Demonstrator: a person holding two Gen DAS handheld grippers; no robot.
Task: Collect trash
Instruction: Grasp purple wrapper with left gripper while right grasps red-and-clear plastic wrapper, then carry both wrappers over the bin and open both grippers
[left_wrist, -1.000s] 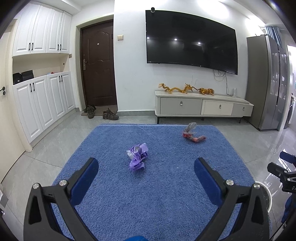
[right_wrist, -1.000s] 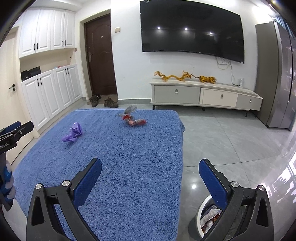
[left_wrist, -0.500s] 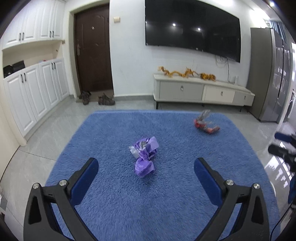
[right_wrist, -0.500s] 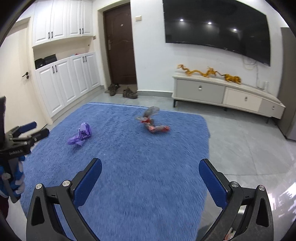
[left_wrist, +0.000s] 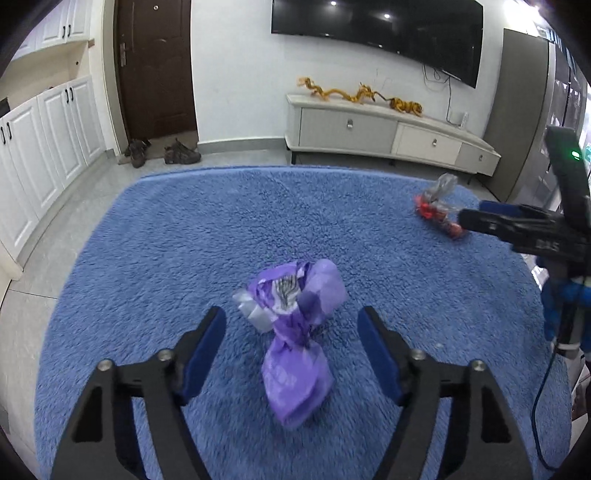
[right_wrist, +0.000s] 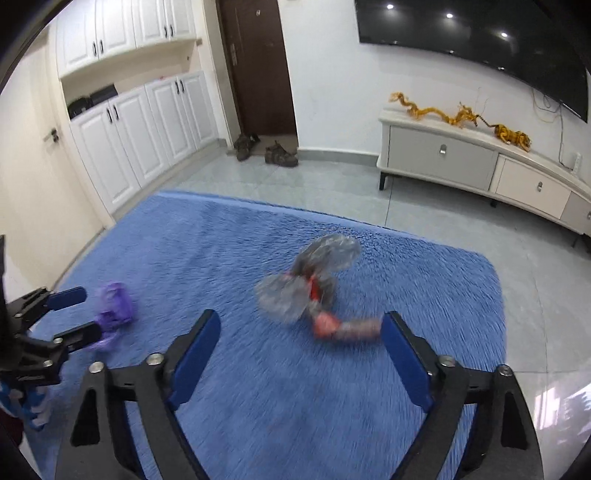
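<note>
Straddling the purple wrapper (left_wrist: 295, 332), the left gripper (left_wrist: 291, 328) gapes wide; the right gripper (right_wrist: 301, 332) flanks the blurred red-and-silver wrapper (right_wrist: 314, 288), likewise spread.

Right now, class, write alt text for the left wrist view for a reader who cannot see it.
The open left gripper reaches over a blue rug, its fingers on either side of a crumpled purple wrapper. To the right, a red and clear wrapper lies on the rug beside the right gripper; beyond are a door, television and cabinet.

- Nothing really readable anywhere in either view.
- The right gripper (left_wrist: 532, 230) has pale lettering on its black body in the left wrist view, too blurry to make out.
</note>
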